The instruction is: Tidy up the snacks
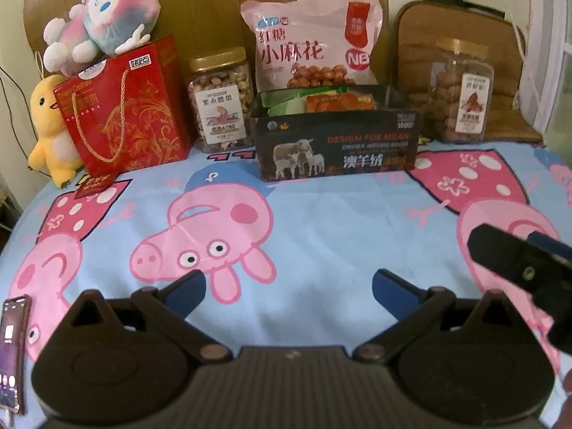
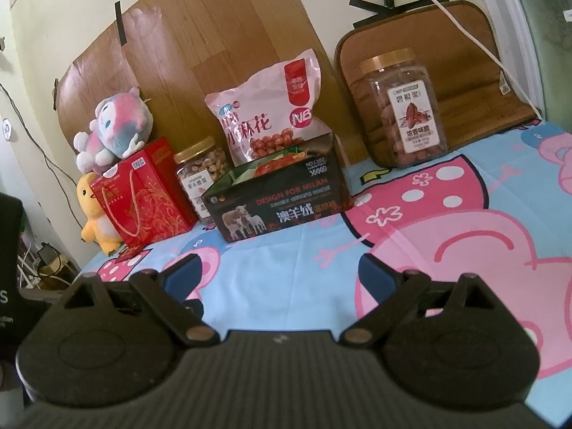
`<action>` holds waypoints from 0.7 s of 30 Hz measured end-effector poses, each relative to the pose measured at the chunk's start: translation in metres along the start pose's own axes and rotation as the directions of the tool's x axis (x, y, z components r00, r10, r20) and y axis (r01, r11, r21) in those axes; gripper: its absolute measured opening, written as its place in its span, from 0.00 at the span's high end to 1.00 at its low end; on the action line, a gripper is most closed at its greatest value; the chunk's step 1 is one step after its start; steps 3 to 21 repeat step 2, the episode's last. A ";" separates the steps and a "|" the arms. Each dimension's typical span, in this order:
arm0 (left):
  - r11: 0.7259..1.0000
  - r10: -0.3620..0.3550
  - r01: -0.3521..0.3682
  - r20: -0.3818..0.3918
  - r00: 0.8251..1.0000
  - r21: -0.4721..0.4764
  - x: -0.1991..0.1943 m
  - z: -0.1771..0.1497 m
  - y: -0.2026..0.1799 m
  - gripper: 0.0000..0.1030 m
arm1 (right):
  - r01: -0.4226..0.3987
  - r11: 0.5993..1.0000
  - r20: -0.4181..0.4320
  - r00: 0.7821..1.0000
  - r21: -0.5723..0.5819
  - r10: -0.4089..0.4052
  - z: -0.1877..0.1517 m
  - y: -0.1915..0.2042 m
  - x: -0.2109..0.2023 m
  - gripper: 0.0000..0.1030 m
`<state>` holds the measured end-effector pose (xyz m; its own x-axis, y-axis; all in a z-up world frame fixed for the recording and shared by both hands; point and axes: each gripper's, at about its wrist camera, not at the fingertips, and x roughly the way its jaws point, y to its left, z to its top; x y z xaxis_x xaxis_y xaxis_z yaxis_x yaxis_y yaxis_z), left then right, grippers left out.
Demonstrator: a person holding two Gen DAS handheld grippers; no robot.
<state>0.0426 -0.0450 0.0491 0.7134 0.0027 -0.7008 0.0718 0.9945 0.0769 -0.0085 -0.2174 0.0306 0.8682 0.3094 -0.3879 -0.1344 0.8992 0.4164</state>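
A black open-top box (image 1: 338,141) (image 2: 275,202) printed with sheep stands at the back of the table and holds orange and green snack packets (image 1: 336,100) (image 2: 282,161). Behind it leans a pink snack bag (image 1: 311,43) (image 2: 268,118). A gold-lidded nut jar (image 1: 220,100) (image 2: 202,175) stands left of the box, and a taller jar (image 1: 463,93) (image 2: 402,107) stands to its right. My left gripper (image 1: 287,287) is open and empty over the cloth. My right gripper (image 2: 280,275) is open and empty too; its body (image 1: 525,271) shows at the right of the left wrist view.
A cartoon-pig cloth (image 1: 321,221) (image 2: 321,271) covers the table. A red gift bag (image 1: 125,114) (image 2: 143,200) stands back left with a pink-blue plush (image 1: 103,10) (image 2: 114,125) on it and a yellow duck plush (image 1: 50,128) (image 2: 94,218) beside. A phone (image 1: 12,354) lies front left.
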 end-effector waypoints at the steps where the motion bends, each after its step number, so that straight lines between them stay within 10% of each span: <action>1: 1.000 -0.017 0.017 0.005 1.000 -0.007 -0.001 0.001 0.002 0.00 | 0.000 1.000 -0.001 1.000 -0.003 0.000 0.000 0.001 0.000 0.07; 21: 1.000 -0.025 0.025 0.018 1.000 -0.007 -0.003 0.001 0.003 0.00 | 0.000 1.000 -0.002 1.000 -0.005 0.000 0.000 0.001 0.000 0.07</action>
